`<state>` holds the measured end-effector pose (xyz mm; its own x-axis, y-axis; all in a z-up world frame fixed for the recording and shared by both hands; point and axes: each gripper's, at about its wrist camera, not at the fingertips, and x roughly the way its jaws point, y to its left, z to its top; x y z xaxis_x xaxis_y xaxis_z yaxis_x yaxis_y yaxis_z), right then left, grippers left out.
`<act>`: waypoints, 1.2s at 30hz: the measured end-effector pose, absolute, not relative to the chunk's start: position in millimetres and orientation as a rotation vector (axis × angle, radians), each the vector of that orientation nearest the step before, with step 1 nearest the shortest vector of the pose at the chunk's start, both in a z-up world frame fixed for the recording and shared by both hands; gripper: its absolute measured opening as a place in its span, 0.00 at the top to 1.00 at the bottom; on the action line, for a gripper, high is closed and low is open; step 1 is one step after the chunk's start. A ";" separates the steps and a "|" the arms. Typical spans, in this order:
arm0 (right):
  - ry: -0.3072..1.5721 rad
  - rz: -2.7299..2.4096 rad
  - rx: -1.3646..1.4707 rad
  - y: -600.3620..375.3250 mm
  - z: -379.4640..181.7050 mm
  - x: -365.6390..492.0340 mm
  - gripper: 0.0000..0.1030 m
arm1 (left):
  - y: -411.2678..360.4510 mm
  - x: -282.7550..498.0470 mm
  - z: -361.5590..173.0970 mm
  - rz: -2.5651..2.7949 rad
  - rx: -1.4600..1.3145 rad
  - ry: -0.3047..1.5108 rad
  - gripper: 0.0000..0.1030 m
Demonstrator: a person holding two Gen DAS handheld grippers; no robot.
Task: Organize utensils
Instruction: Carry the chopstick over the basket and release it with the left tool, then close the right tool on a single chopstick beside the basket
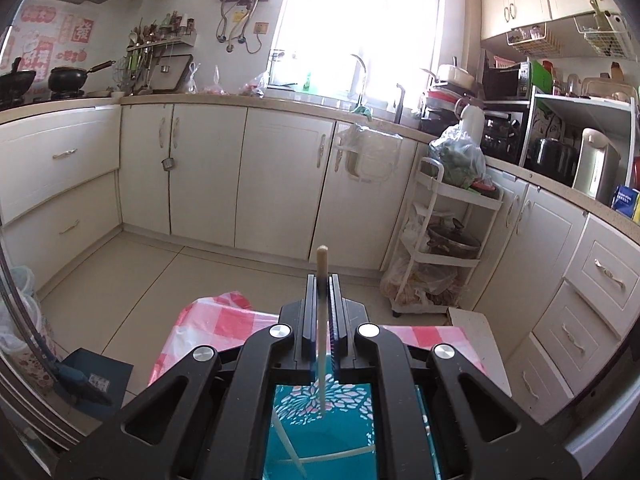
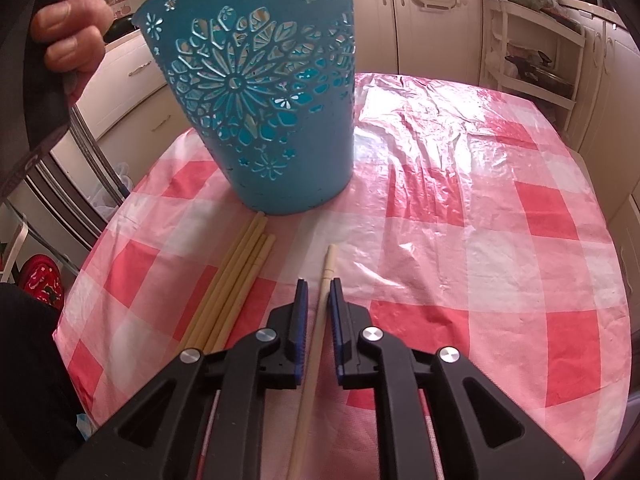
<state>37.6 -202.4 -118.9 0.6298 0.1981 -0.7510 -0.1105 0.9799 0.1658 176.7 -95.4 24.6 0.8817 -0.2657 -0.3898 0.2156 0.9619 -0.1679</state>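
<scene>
My left gripper (image 1: 322, 278) is shut on a pale wooden chopstick (image 1: 322, 256) that stands up past its tips. It hovers over the open top of the teal cut-out basket (image 1: 352, 432), where two more chopsticks (image 1: 288, 444) lie inside. In the right wrist view the basket (image 2: 260, 112) stands on the checked tablecloth. My right gripper (image 2: 319, 282) is low over the table with a single chopstick (image 2: 329, 260) lying between its slightly parted jaws; a gap shows beside it. Several more chopsticks (image 2: 236, 280) lie in a bundle to the left.
A hand (image 2: 76, 40) grips the left tool at the upper left of the right wrist view. The red-and-white plastic cloth (image 2: 480, 220) covers a small table. Beyond it are a white tiered cart (image 1: 448, 240) and cream cabinets (image 1: 208, 176).
</scene>
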 end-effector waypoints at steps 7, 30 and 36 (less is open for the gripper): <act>0.873 0.196 0.136 -205.5 -119.2 38.2 0.85 | -80.0 154.4 12.1 -0.238 -0.079 0.497 0.61; 0.877 0.103 0.054 -198.2 -119.3 30.8 0.96 | 35.9 111.2 -17.8 -0.084 -0.286 0.541 0.22; 0.892 0.093 0.051 -196.0 -117.7 31.5 0.95 | 34.4 117.3 -25.8 -0.089 -0.288 0.583 0.21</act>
